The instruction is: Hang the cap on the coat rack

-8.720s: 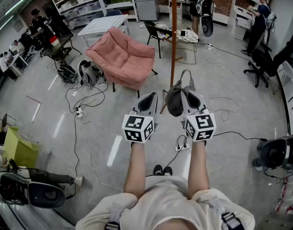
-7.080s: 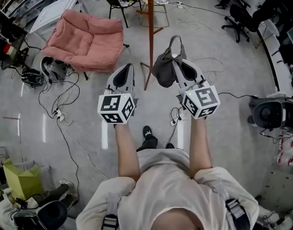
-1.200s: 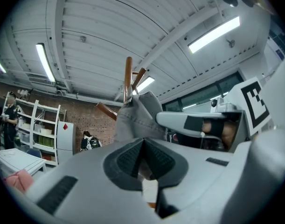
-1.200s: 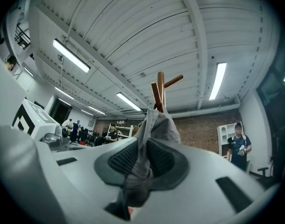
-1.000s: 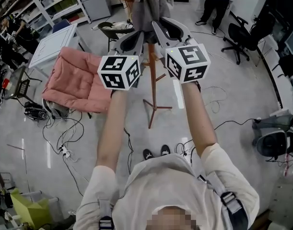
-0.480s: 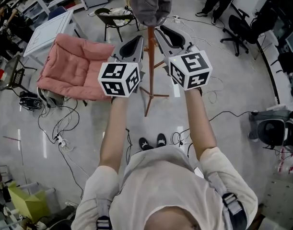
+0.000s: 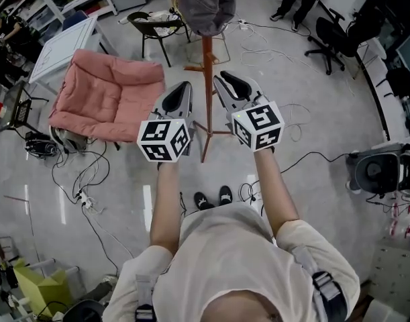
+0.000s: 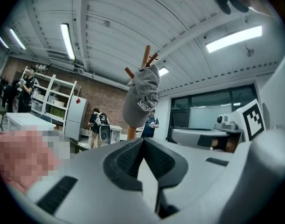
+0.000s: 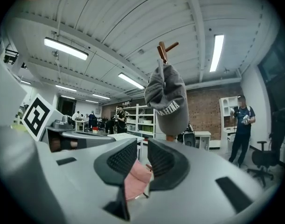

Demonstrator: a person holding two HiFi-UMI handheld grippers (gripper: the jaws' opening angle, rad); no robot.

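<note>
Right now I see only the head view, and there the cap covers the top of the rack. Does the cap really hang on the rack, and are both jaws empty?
Observer: Yes. In the left gripper view the cap hangs over the top of the coat rack, and wooden pegs stick out above it.
Operator: And the left gripper?
Observer: The left gripper has its jaws together, with nothing between them.
Operator: And the right one?
Observer: The right gripper has its jaws slightly apart and empty; only the pink chair shows through the gap.
</note>
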